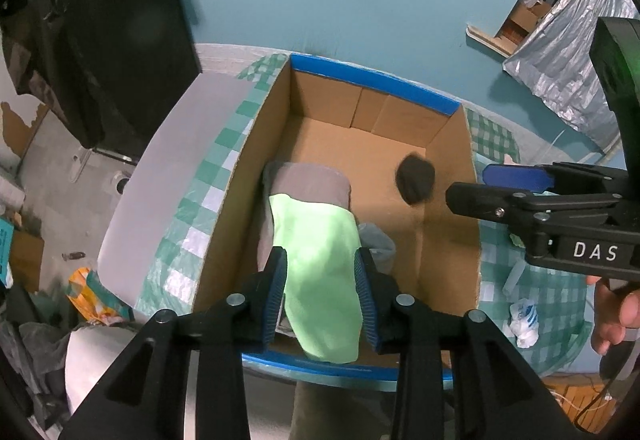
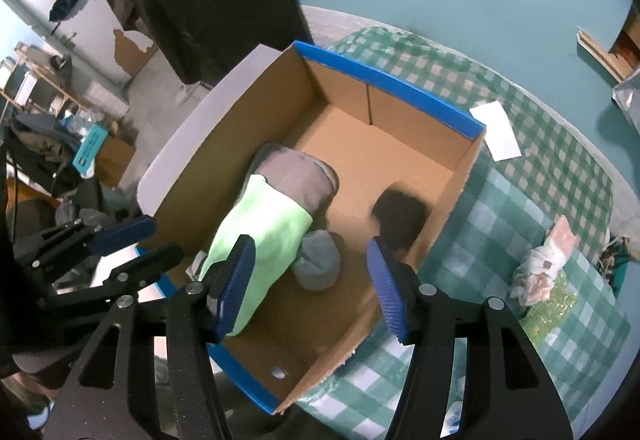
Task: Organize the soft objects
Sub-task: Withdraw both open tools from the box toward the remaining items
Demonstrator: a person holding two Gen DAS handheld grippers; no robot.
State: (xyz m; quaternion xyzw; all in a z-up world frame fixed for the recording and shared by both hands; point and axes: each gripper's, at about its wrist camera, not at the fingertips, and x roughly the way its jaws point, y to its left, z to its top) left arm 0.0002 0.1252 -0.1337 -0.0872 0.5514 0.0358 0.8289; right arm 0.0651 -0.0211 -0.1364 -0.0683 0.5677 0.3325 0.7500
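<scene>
The left gripper (image 1: 320, 292) has its fingers spread either side of a lime-green cloth (image 1: 320, 272) lying in the cardboard box (image 1: 224, 208). Placing looks finished; withdrawing seems next. At two o'clock a dark bundle (image 1: 414, 178) blurs, possibly dropping. Only the right gripper (image 2: 312, 284), also spread and empty, shows the grey sock ball (image 2: 318, 260).

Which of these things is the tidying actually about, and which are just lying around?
Part of the job:
cardboard box
light green cloth
grey-brown cloth
grey bundle
dark fuzzy item

Lying about:
white paper
crumpled wrapper
checked tablecloth
</scene>
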